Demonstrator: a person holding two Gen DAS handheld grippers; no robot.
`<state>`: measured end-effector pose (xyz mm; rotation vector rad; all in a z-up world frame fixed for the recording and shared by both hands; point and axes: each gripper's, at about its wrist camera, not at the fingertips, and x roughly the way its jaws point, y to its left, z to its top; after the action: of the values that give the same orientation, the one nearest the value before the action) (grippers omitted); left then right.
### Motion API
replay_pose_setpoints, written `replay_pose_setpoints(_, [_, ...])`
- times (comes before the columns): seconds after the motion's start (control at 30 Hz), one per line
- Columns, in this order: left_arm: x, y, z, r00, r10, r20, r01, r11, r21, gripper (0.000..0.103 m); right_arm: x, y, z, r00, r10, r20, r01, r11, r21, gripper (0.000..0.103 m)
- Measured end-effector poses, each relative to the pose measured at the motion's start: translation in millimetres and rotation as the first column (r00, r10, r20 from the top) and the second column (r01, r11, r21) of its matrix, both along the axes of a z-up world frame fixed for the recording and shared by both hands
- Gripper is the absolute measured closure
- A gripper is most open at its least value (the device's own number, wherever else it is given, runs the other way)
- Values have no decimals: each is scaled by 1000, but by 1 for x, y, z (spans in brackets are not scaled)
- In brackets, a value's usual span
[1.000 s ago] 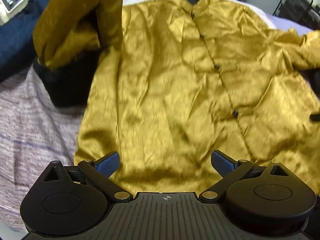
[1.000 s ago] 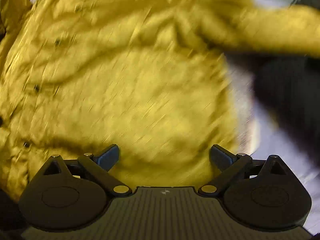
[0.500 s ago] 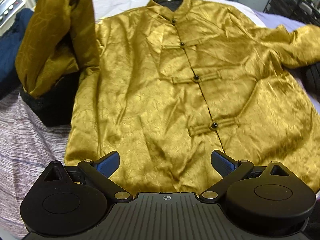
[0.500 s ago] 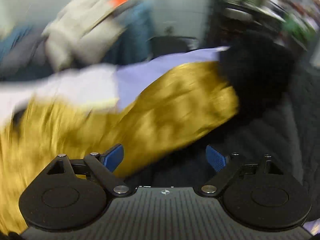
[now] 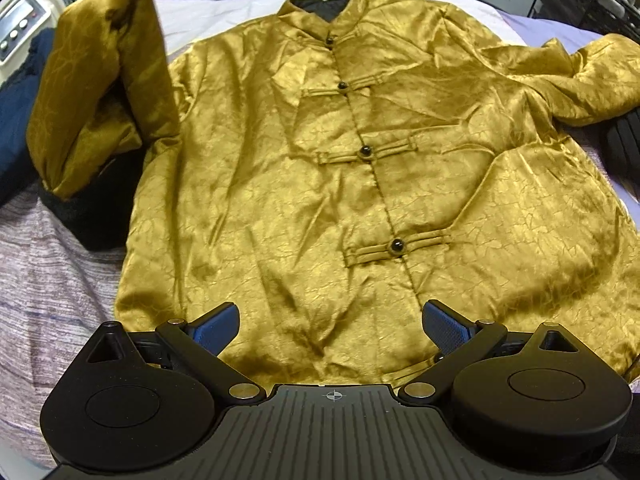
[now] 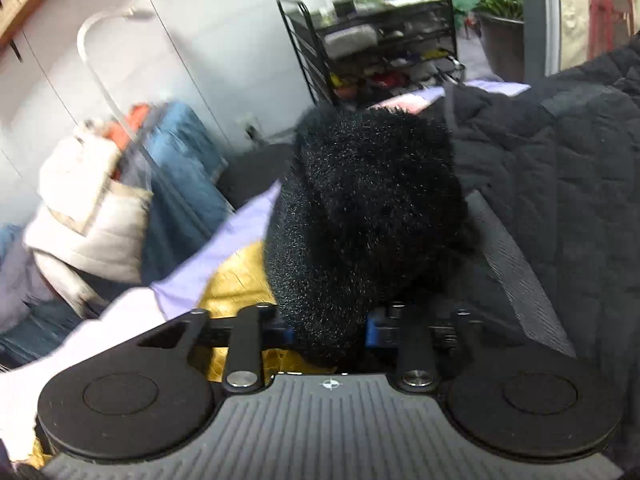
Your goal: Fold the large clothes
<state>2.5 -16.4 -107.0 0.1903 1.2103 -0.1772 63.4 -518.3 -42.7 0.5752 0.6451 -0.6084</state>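
The shiny gold satin jacket with black knot buttons [image 5: 320, 184] lies spread face-up across the middle of the left wrist view, buttoned down the front, collar toward the top of the frame. At the upper left its sleeve [image 5: 96, 92] is bent up and doubled over, its black fuzzy cuff [image 5: 92, 220] resting on the striped grey-lilac bedcover [image 5: 48, 280]. At the upper right the other sleeve reaches out toward the frame edge. Judging by this, the folding has hardly begun: the body is flat, and both sleeves and the hem are left to fold in.

The left gripper [image 5: 330, 326] hangs over the hem at the bottom centre, pointing steeply down, its blue-padded jaws wide apart with nothing between them.

In the right wrist view, the right gripper [image 6: 330, 328] sits low at centre, angled downward, its jaws closing around the right sleeve's black fuzzy cuff [image 6: 368, 220], which fills the gap between the pads.
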Motion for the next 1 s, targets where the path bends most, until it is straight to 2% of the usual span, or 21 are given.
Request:
replay_pose_setpoints(0.07, [2, -6, -1, 1000, -19, -8, 19, 1000, -2, 0, -2, 1, 8, 1000, 7, 10, -6, 999, -52, 80])
replay_pose_setpoints(0.23, [5, -18, -3, 995, -100, -10, 100, 995, 3, 0, -16, -24, 49, 989, -59, 134, 73, 992, -101, 82])
replay_pose_setpoints(0.33, [10, -19, -9, 994, -110, -11, 110, 994, -16, 0, -12, -46, 69, 992, -34, 123, 55, 983, -174, 82])
replay_pose_setpoints(0.47, [19, -13, -14, 998, -56, -25, 54, 997, -51, 0, -2, -52, 65, 999, 5, 49, 5, 981, -192, 82])
replay_pose_setpoints(0.57, [23, -5, -11, 999, -27, -22, 25, 997, -70, 0, -7, -44, 57, 998, -22, 67, 31, 988, -148, 82])
replay_pose_setpoints(0.63, [22, 4, -7, 1000, -17, -6, 16, 997, -70, 0, -6, -35, 56, 997, -24, 79, 36, 987, -155, 81])
replay_pose_setpoints(0.73, [23, 12, 1, 1000, 12, 2, -12, 998, -63, 0, -2, -12, 65, 994, 31, 101, -9, 978, -207, 81])
replay_pose_setpoints(0.83, [22, 27, 2, 998, 55, 11, -54, 997, -62, 0, 10, 20, 83, 984, 131, 123, -92, 954, -285, 79])
replay_pose_setpoints(1.0, [16, 53, 8, 993, 110, 36, -107, 992, -71, 0, 34, 95, 105, 930, 334, 150, -266, 899, -348, 79])
